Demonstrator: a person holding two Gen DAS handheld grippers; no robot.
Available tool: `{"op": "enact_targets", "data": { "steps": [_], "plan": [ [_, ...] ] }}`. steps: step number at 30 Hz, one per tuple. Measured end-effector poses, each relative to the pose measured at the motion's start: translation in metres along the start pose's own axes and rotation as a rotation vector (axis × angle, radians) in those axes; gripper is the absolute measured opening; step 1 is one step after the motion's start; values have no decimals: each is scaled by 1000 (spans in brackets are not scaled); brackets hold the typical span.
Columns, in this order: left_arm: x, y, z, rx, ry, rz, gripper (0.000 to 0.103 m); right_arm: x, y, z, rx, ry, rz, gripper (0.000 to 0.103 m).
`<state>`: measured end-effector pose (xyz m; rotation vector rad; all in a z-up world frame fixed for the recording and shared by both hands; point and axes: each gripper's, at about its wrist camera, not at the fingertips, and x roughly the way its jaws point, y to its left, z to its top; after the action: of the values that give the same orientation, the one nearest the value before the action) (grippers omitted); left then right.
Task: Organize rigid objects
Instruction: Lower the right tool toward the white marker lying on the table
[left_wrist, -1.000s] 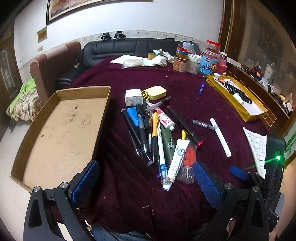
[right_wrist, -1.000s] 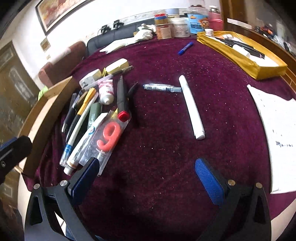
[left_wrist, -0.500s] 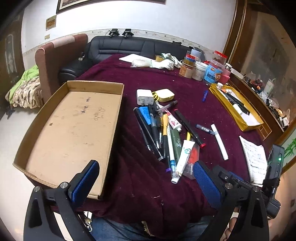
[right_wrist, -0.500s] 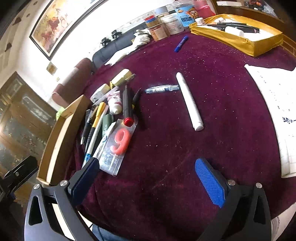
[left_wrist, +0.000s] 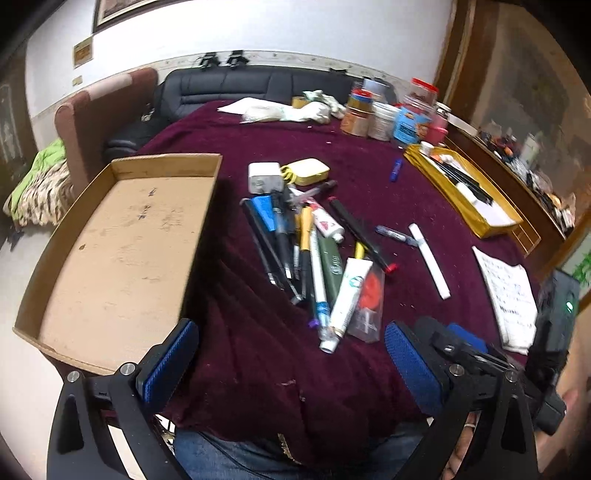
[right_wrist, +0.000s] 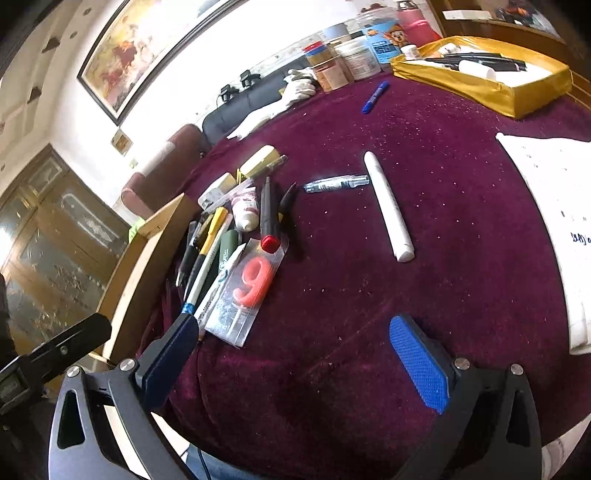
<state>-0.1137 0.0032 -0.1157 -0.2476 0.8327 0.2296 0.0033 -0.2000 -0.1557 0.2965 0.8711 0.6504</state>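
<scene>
Both the left gripper and right gripper hover wide apart and empty over the maroon cloth, with the heap of pens lying just beside the cardboard tray.

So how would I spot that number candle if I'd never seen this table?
Start at the dark red tablecloth and find the pile of pens beside the cardboard tray. At the pile's near edge lies a clear packet holding the candle. It is the only thing shaped like a red 9.
</scene>
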Motion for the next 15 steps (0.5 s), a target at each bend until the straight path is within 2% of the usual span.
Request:
{"op": "enact_targets", "data": {
  "steps": [7, 13, 15],
  "plan": [
    [-12, -3, 2, 74, -23, 15, 102, 6, 7, 2, -51, 30, -34, 103],
    [-16, 9, 4, 51, -32, 19, 102, 11, 14, 4, -81, 64, -82, 103],
    [-12, 11, 5, 36, -8, 10, 102, 14, 19, 2, -110, 66, -110, 103]
  ]
}}
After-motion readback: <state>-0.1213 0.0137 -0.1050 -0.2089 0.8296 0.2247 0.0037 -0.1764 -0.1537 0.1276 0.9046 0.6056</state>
